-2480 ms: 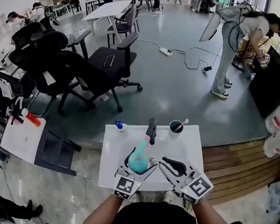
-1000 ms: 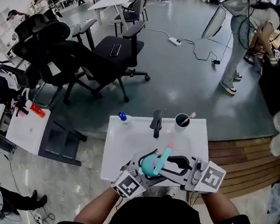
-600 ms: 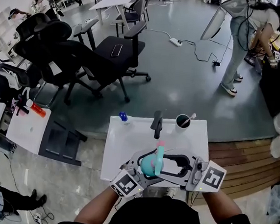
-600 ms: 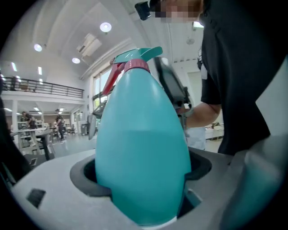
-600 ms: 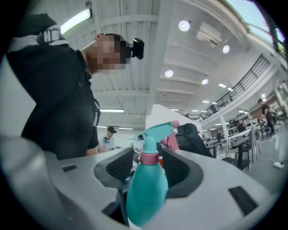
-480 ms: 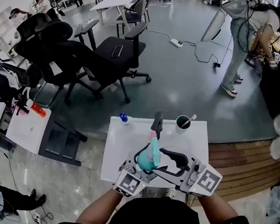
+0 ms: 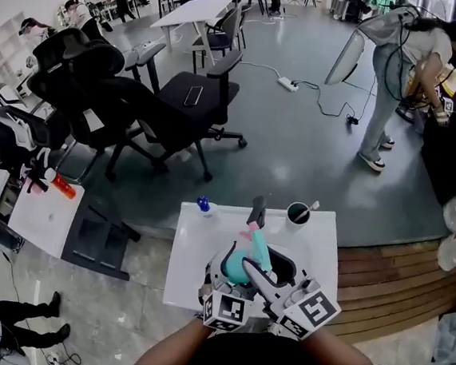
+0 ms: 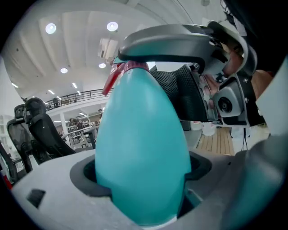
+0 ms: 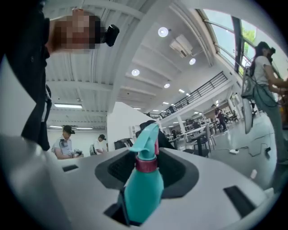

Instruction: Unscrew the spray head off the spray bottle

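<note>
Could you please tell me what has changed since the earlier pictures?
The right gripper came in from the right to the neck of the spray bottle, gripped it, let go, and its jaws are closing round it again, not pressing yet. The left gripper still clamps the bottle's body. The cup has not moved.

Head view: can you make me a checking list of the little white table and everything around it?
Surface: white table, mostly bare.
Job's things: teal spray bottle lifted off the table; spray head on its neck.
Clutter: dark mug with a stick in it, blue-capped small bottle, black upright tool.
Grippers: left gripper clamped on the bottle's body; right gripper closing, bottle neck between its fingers, gaps on both sides.
Cables: power strip and black cable on the floor.
Surroundings: black office chairs, standing person, wooden decking.
</note>
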The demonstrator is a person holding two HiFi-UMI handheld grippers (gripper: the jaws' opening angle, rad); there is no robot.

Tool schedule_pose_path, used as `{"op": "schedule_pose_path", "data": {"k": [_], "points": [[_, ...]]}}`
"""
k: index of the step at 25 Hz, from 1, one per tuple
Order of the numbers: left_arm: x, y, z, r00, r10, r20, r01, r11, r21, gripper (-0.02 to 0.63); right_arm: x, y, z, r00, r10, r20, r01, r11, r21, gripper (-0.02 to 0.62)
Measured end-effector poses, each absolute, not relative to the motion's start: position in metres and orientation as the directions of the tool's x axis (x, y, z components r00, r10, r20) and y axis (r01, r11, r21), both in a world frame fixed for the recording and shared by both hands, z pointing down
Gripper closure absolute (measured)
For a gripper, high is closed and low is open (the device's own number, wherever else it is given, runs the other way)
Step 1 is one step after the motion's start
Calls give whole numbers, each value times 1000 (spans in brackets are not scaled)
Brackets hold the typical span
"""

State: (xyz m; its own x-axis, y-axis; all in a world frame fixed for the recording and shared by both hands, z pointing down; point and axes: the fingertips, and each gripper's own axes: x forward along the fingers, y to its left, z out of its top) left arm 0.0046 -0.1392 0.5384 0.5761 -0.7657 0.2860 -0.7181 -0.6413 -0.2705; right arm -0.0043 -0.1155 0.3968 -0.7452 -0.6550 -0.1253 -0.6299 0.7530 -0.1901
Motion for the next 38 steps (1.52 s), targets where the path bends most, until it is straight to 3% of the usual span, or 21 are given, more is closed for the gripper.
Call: {"op": "schedule_pose_path", "data": {"k": [2,8,14,19,23,25,29,38], "points": [[6,-135,536,594,-749,295,-704,-661,-261,135,-4,-114,393,-734,-667,-126,-645,743,-176,446],[12,-120,521,675,-679,289,-630,-734,-253,135,-4,-98,377,-811,-564,-154,-553,826,-113,452],[29,-81,516,872,-421,250,-374,-902,-215,135,-10,-59,369,-952,-278,-128,-276,961,-31,453],[40,-50,513,941,-238,242,-200,-965,-172,135,-8,-36,371,-991,-71,-111,-67,997,-35,451],[37,-70,510,909,-350,226,-324,-935,-145,135,-7,-52,372,-966,-188,-178,-176,981,-82,444],[27,-91,515,851,-464,248,-444,-886,-134,135,-3,-66,379,-934,-293,-203,-277,955,-105,374],[2,-127,530,699,-641,318,-644,-757,-112,135,0,-89,402,-864,-486,-127,-465,870,-166,372],[-2,-136,553,589,-718,372,-709,-679,-189,135,-5,-112,423,-783,-621,20,-609,760,-227,390]]}}
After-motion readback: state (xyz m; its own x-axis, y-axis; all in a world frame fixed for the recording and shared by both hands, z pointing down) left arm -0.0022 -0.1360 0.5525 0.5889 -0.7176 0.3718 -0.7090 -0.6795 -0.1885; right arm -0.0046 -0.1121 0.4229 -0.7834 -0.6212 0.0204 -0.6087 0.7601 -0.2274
